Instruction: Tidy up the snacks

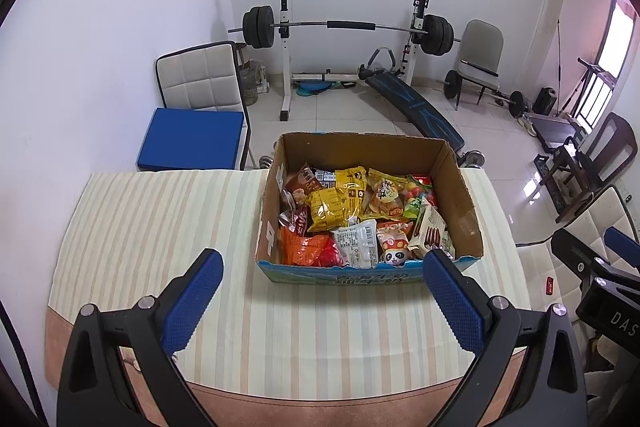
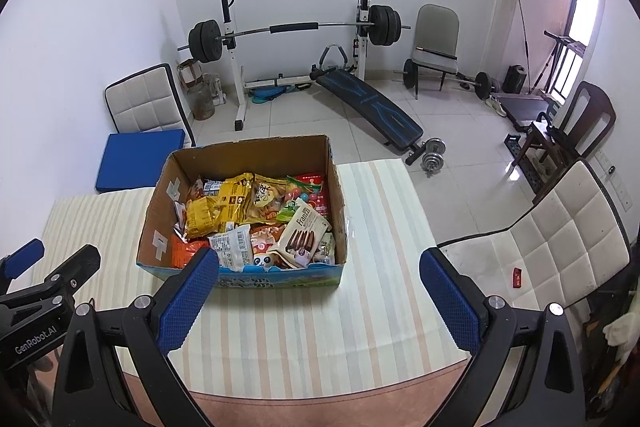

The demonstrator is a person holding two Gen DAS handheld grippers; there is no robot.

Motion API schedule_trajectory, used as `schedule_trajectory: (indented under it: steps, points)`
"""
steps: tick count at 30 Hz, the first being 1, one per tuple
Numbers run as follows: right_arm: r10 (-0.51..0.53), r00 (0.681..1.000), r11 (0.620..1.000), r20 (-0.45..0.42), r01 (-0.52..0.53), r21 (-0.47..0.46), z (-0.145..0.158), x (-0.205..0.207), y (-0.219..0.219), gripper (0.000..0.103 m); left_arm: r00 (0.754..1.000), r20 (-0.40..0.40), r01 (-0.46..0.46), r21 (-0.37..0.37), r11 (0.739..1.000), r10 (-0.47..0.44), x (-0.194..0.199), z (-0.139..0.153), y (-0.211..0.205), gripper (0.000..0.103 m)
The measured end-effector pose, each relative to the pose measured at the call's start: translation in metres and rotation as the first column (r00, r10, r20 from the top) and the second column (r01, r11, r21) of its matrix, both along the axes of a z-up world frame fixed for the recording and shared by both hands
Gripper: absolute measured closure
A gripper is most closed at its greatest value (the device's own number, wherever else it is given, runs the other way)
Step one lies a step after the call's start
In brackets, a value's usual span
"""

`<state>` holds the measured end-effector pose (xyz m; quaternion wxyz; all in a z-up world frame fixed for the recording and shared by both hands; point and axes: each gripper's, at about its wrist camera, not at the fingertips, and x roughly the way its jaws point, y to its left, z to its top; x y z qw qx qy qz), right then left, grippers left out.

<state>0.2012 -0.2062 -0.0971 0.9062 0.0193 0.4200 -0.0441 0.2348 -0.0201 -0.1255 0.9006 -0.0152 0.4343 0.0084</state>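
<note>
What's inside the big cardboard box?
The open brown cardboard box is full of snack packets: yellow crinkly bags, a white wafer-biscuit box, a small panda-face pack. Whatever lies underneath them is covered.

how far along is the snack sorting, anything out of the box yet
Nothing looks done: every snack still sits in the cardboard box, and no packet lies on the striped tablecloth. Nothing is in hand; the left hand-held gripper and right hand-held gripper are open and empty. All the sorting is left.

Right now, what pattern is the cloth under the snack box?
Pale cream, beige and pinkish stripes on the tablecloth, clearest in the right wrist view, beneath the cardboard box.
</note>
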Motion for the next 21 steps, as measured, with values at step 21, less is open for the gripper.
schedule_trajectory:
  steps: [21]
  points:
    - [0.018,1.0,1.0,0.017,-0.018,0.003,0.013,-0.003,0.002,0.0,1.0,0.009,0.005,0.001,1.0,-0.005,0.002,0.007,0.001,0.001]
